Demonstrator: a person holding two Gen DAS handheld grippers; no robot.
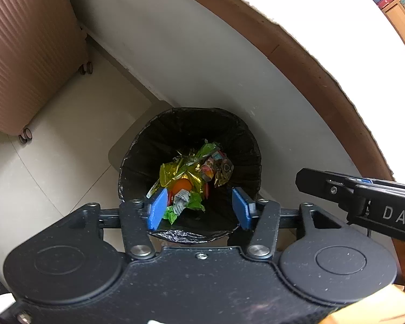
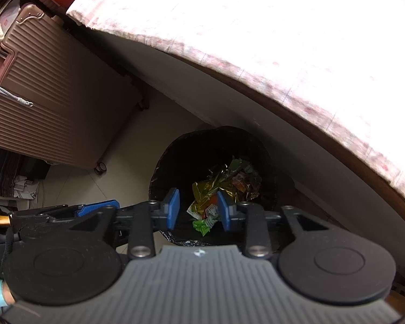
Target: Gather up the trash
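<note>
You are holding both grippers, left (image 1: 199, 208) and right (image 2: 198, 209), with fingers spread and empty above the round black-lined bin (image 1: 137, 145) on the floor. Crinkled foil and green plastic wrappers (image 1: 186, 170) are lying inside; they are likely light, soft and slippery, so pinch a bunched fold.

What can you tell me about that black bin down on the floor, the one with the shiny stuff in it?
The trash bin is round and lined with a crinkled black plastic bag folded over its rim. It stands upright on the pale tiled floor, close beside a white panel. At its bottom lie crumpled wrappers in gold and green foil, printed paper and something orange. It looks far from full. Nothing visibly touches it apart from the floor.
</note>
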